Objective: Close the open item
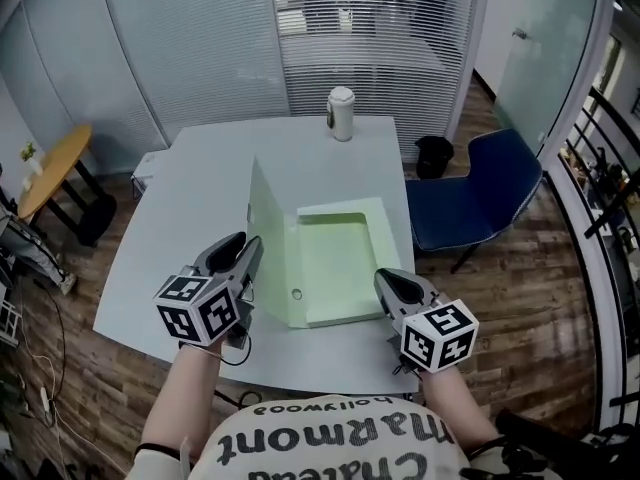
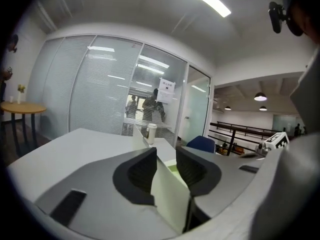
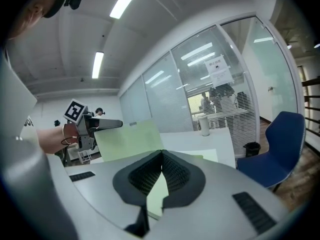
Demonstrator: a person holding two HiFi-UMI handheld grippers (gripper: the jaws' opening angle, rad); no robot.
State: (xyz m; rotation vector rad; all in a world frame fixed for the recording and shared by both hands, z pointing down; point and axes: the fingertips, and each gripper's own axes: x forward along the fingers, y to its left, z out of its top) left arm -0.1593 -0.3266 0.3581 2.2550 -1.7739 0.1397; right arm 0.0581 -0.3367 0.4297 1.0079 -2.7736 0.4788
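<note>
Lying on the bench (image 1: pixel 190 208) directly ahead of the person, the pale green folder (image 1: pixel 340 258) is found open. Its right half is laid flat on the bench. Its left half, the flap (image 1: pixel 268 226), is stood nearly upright along the fold.

The near edge of the flap is positioned between the jaws of the left gripper (image 1: pixel 252 250). In the left gripper view these jaws are seen partly apart. The sheet is leaned against one pad, and a gap is left to the other pad, so no clamping is shown.

The right gripper (image 1: pixel 386 280) is placed over the near right corner of the flat half. In the right gripper view its jaw tips are brought together with nothing seen between them. The green sheet is visible below them.

Each gripper is held in one of the person's hands. A marker cube (image 1: pixel 200 308) is carried at the rear of each.

At the far edge of the bench, well apart from the folder, a white lidded cup (image 1: pixel 341 113) is stood upright. To the right of the bench, a blue chair (image 1: pixel 480 193) is set on the wooden floor (image 1: pixel 530 298). A dark bin (image 1: pixel 433 155) is located just beyond the chair. The space behind is closed off by a glass wall with blinds (image 1: pixel 200 48).
</note>
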